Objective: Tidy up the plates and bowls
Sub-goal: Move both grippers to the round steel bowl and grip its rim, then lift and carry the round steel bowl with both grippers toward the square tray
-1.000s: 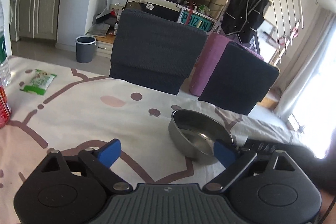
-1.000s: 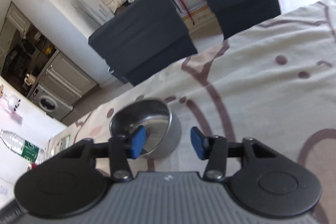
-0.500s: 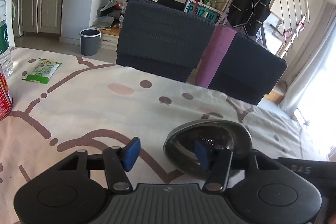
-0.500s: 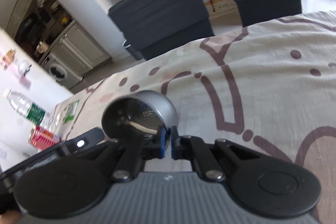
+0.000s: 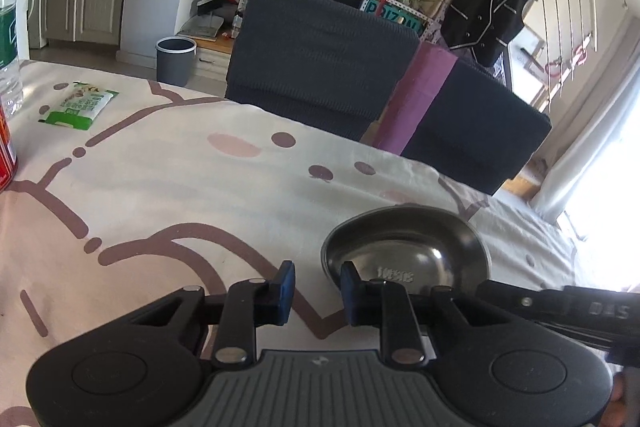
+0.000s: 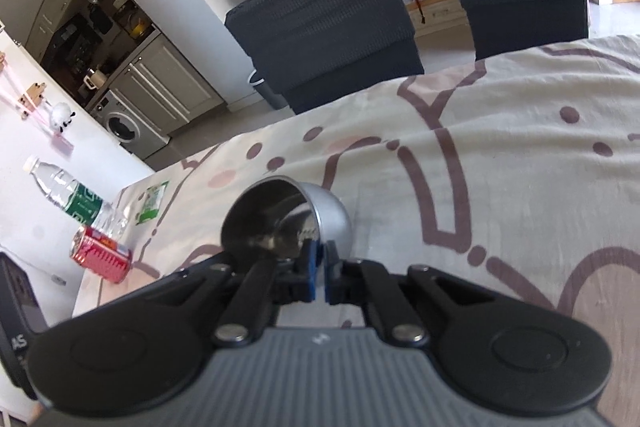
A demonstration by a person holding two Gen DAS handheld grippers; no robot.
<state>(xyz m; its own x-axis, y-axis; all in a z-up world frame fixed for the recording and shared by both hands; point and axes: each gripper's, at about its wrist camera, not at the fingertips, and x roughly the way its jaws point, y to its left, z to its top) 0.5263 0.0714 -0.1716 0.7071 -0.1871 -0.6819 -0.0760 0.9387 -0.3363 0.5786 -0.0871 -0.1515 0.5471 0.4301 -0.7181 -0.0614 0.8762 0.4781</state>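
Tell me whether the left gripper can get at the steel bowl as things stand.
Probably yes: the left gripper is empty beside the steel bowl, nothing between; the right gripper already clamps its rim and tilts it.

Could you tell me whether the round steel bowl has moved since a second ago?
Yes. The round steel bowl, clamped by the right hand-held gripper, has tipped up off the patterned tablecloth toward the red can.

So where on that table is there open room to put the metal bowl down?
Open cloth lies in the middle of the tablecloth, between the green packet and the steel bowl, and on the right half in the right wrist view. It is crowded at the left edge: water bottle and red can.
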